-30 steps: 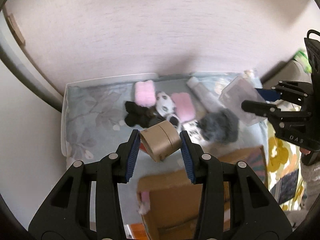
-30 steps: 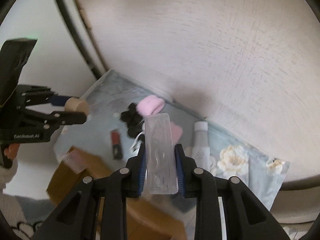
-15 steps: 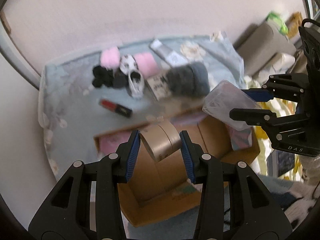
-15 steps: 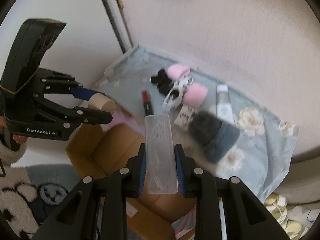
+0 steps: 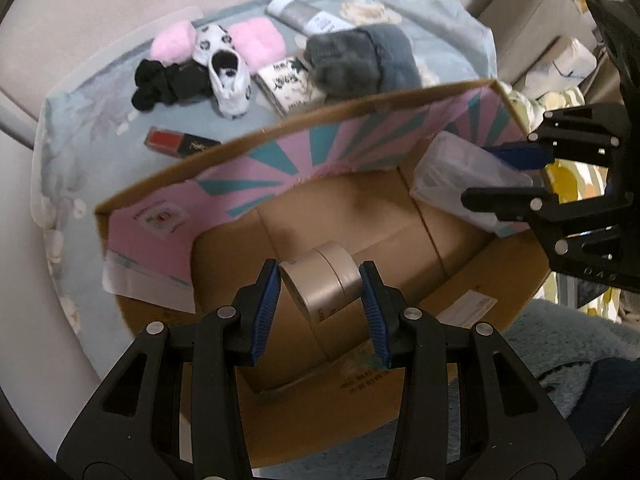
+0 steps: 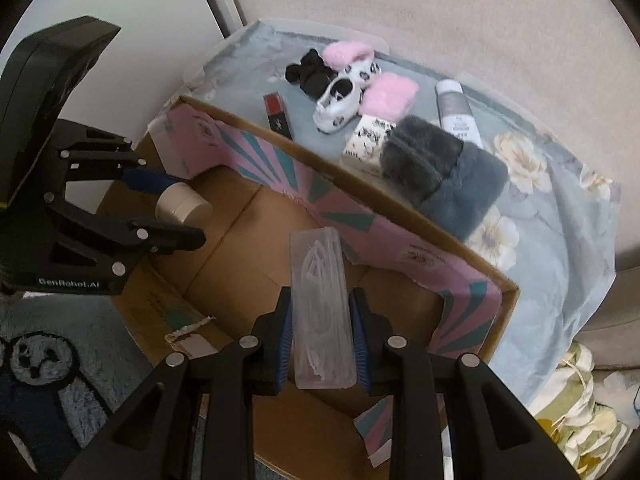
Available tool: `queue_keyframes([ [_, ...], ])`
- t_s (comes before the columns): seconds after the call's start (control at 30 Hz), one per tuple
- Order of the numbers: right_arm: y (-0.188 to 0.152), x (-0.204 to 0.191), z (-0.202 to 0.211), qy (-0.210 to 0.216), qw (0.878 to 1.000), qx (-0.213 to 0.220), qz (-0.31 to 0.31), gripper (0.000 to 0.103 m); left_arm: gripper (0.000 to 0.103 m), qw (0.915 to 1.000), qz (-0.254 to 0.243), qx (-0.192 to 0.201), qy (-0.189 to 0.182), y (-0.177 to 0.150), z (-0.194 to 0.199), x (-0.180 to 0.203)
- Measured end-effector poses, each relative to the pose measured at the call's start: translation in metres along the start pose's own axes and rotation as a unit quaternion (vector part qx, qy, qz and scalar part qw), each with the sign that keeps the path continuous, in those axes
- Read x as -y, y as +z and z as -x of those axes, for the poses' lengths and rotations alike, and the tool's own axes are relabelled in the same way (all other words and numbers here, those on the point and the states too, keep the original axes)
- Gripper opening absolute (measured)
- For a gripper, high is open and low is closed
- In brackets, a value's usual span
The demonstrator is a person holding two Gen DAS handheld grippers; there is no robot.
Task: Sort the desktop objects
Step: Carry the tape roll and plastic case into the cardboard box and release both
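Tools hold things tight: left tool (image 5: 320, 292) squeezes a round jar (image 5: 322, 280), right tool (image 6: 320, 336) squeezes a clear case (image 6: 320, 312). Right below both sits the open cardboard box (image 5: 516, 304), probably for dropping them in. Socks (image 5: 168, 82) wait beyond.

Left gripper (image 5: 320, 300): blue pads, gold-beige jar (image 5: 322, 280) between. Beyond: brown box (image 5: 360, 216), pink-teal ray flap; pale blue floral cloth (image 5: 80, 152); pink puffs (image 5: 256, 38), grey fur (image 5: 360, 60), red, possibly lipstick, case (image 5: 176, 142).
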State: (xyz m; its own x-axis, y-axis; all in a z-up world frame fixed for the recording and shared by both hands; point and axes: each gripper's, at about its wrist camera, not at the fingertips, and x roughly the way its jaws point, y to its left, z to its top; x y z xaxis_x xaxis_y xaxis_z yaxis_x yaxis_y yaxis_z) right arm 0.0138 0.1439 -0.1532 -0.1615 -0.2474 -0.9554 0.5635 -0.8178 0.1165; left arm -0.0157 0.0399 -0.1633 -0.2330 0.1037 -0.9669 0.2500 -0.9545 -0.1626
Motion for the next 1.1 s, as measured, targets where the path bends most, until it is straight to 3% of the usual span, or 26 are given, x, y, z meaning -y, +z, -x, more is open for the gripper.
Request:
queue_keyframes([
  [0.37,-0.005,0.000,-0.014,0.002,1.000,-0.022,0.007,0.025,0.037,0.9997,0.010,-0.017,0.014,-0.005,-0.015,-0.001],
  [0.5,-0.004,-0.003,-0.018,0.008,0.999,-0.029,0.018,0.026,0.040,0.9998,0.021,0.000,0.001,-0.004,-0.011,0.002],
  [0.57,-0.006,-0.006,-0.018,-0.003,0.999,-0.028,0.026,0.038,0.061,0.9995,0.026,0.008,-0.014,-0.004,-0.008,0.003],
  [0.6,-0.006,-0.006,-0.018,-0.002,0.999,-0.029,0.028,0.054,0.092,0.9994,0.031,0.010,-0.011,-0.004,-0.006,0.003],
  [0.63,-0.007,-0.006,-0.018,0.002,0.999,-0.029,0.027,0.068,0.102,0.9993,0.034,0.016,-0.004,-0.004,-0.004,0.003],
  [0.73,-0.009,-0.003,-0.017,0.007,1.000,-0.025,0.016,0.083,0.102,0.9990,0.033,0.029,0.000,-0.002,0.001,0.002],
  [0.9,-0.009,0.000,-0.015,0.001,1.000,-0.018,0.011,0.093,0.102,0.9988,0.028,0.031,0.025,0.001,0.004,0.002],
  [1.1,-0.008,0.005,-0.012,0.010,1.000,-0.017,-0.001,0.094,0.102,0.9986,0.032,0.034,0.026,-0.002,0.009,0.002],
])
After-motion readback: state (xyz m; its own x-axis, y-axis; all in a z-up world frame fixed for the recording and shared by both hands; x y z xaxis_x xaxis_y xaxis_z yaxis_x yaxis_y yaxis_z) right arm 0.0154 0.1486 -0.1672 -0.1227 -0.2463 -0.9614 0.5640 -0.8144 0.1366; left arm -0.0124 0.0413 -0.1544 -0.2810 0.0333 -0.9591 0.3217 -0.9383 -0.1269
